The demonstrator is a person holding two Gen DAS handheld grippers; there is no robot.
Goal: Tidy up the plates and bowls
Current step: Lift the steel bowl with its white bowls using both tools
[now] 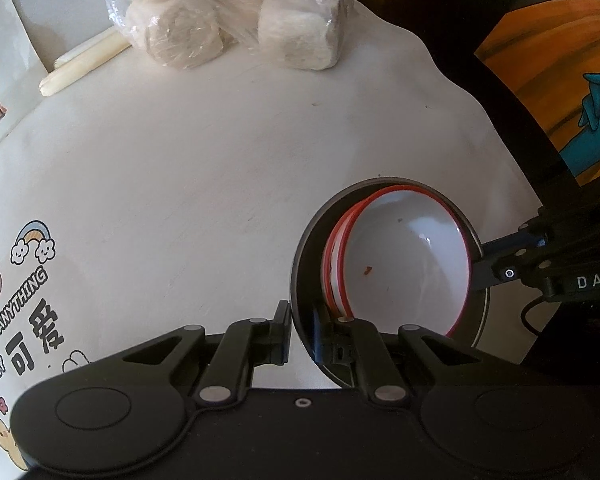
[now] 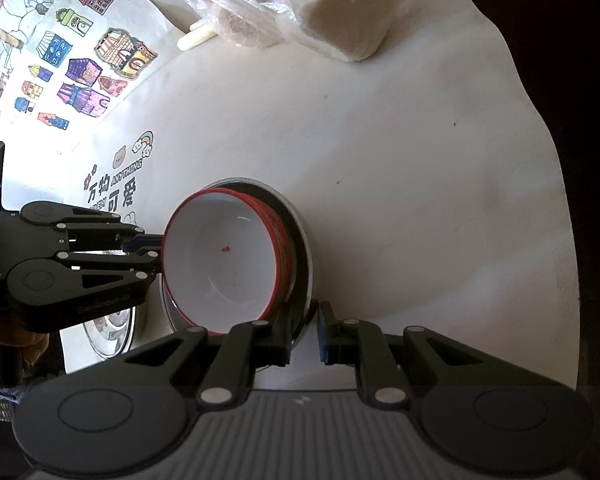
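A stack of white bowls with red rims sits inside a dark metal plate. A small red crumb lies in the top bowl. My left gripper is shut on the plate's near rim, one finger outside and one inside. From the other wrist view this same left gripper clamps the stack's left edge. My right gripper is shut on the plate's opposite rim, and in the left wrist view the right gripper reaches in from the right. Whether the plate rests on the table I cannot tell.
A clear plastic bag of pale blocks lies at the white table's far end beside pale sticks. Cartoon stickers and coloured drawings cover the left side. A shiny metal dish shows under the left gripper. The table edge curves along the right.
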